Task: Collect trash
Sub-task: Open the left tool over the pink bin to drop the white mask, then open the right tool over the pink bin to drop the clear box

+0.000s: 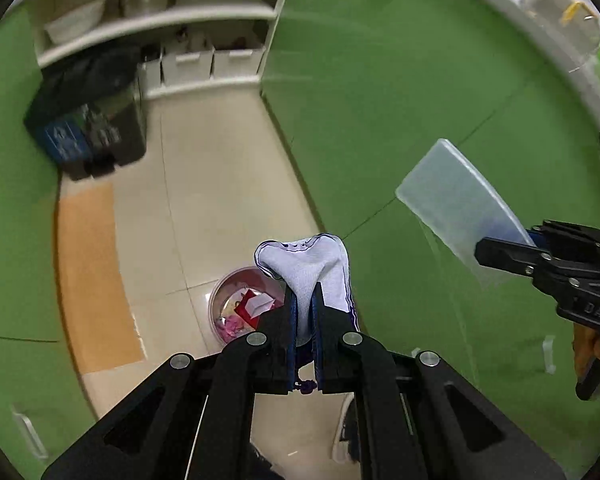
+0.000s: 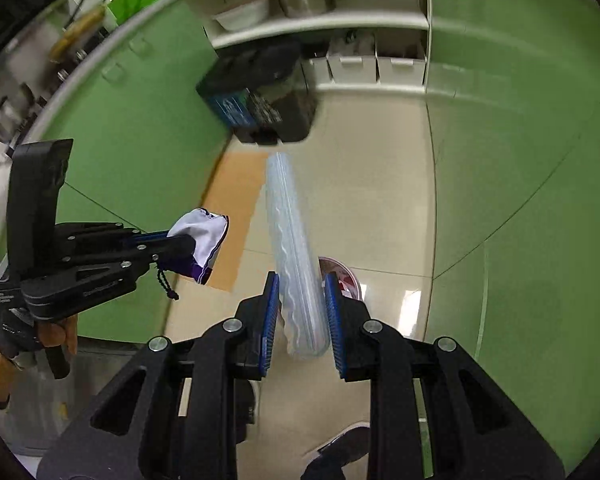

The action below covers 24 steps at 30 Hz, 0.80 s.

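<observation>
The left gripper [image 1: 304, 312] pinches a white drawstring pouch [image 1: 312, 268] above the clear trash bowl [image 1: 220, 300] on the floor; the right gripper [image 2: 302, 312] clamps a translucent plastic lid [image 2: 292, 248] edgewise nearby. The slick lid could slip, missing the bowl.

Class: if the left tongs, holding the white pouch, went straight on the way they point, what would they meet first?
Probably the round bin of trash on the floor, just beyond the left tongs and white pouch; depth is unclear.

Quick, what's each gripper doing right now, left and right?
Left gripper: shut on the white cloth pouch.
Right gripper: shut on the clear plastic container, gripped edge-on.
</observation>
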Each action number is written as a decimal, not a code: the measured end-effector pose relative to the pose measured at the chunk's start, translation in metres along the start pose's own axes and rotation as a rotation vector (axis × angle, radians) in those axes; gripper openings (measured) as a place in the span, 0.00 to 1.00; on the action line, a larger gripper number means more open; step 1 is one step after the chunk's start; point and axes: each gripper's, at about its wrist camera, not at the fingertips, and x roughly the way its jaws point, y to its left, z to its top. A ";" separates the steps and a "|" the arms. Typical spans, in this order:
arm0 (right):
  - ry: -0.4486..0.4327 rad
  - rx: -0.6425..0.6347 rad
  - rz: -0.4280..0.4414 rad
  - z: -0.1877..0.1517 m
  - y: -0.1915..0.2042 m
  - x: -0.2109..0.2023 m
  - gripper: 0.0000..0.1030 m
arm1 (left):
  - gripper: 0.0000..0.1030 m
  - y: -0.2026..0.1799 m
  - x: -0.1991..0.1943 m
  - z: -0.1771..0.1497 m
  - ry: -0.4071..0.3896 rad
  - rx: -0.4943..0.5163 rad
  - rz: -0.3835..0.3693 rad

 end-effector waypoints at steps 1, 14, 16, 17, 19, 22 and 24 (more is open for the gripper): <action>0.006 -0.001 0.001 -0.004 -0.004 0.012 0.23 | 0.08 0.005 0.012 -0.004 0.004 -0.005 0.000; 0.066 -0.020 0.042 -0.016 -0.009 0.098 0.23 | 0.93 0.054 0.079 -0.031 0.008 -0.108 0.033; 0.073 -0.024 0.051 -0.015 -0.004 0.104 0.23 | 0.93 0.056 0.073 -0.032 -0.002 -0.120 0.036; 0.078 -0.028 0.058 -0.015 -0.001 0.108 0.23 | 0.93 0.060 0.067 -0.033 -0.012 -0.131 0.039; 0.083 -0.038 0.068 -0.014 0.003 0.113 0.23 | 0.93 0.063 0.061 -0.033 -0.025 -0.140 0.046; 0.082 -0.061 0.060 -0.012 0.011 0.121 0.32 | 0.93 0.071 0.049 -0.031 -0.047 -0.147 0.064; 0.076 -0.072 0.036 -0.011 0.013 0.123 0.53 | 0.93 0.076 0.040 -0.029 -0.065 -0.156 0.077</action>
